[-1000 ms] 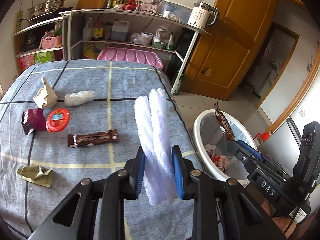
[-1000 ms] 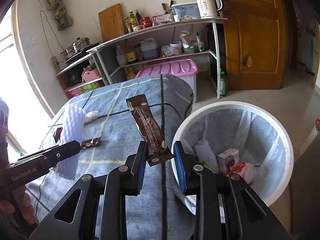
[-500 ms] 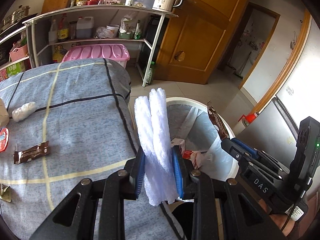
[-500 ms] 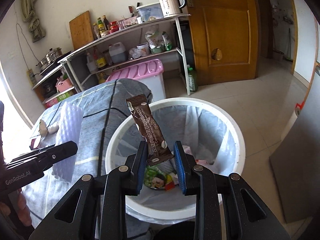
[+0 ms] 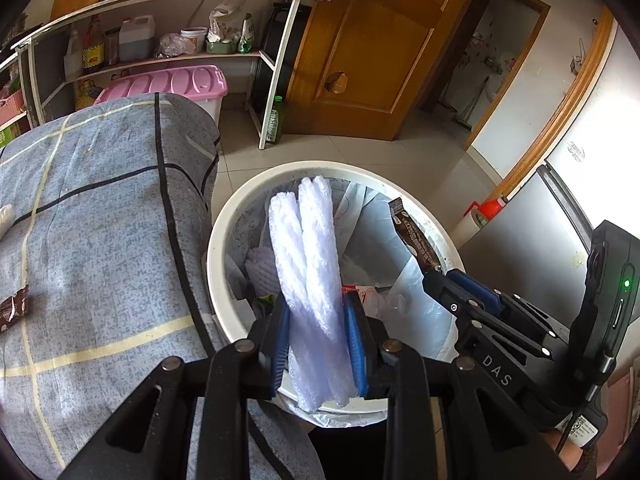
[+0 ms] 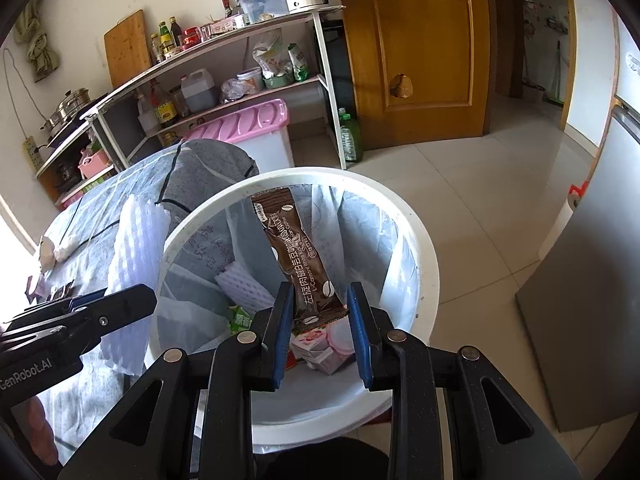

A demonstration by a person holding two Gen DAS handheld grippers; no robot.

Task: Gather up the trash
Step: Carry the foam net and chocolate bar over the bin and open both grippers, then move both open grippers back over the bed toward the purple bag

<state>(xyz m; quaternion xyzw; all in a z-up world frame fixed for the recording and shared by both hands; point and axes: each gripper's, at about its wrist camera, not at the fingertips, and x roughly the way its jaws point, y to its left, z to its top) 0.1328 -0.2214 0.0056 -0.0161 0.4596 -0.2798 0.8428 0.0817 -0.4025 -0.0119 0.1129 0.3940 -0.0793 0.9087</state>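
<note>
My left gripper (image 5: 317,330) is shut on a white foam net sleeve (image 5: 308,256) that stands upright between the blue pads, over the near rim of the white trash bin (image 5: 224,240). My right gripper (image 6: 320,320) is shut on the lower end of a brown coffee sachet (image 6: 296,256), held upright above the bin (image 6: 416,240). The bin is lined with a clear bag and holds another foam sleeve (image 6: 244,284) and several packets. In the left wrist view the right gripper (image 5: 436,274) with its sachet (image 5: 414,236) hangs over the bin's right side. The left gripper (image 6: 128,300) and foam (image 6: 136,248) show at the left of the right wrist view.
A table under a grey checked cloth (image 5: 92,220) stands left of the bin, with a brown wrapper (image 5: 14,308) and white scraps (image 6: 56,252) on it. Behind are a shelf rack (image 5: 160,40), a pink-lidded box (image 5: 168,84), a wooden door (image 5: 380,60) and tiled floor.
Both grippers have swung right from above the table to above the bin and dropped a little, each keeping its load. The table litter has slid out of view to the left.
</note>
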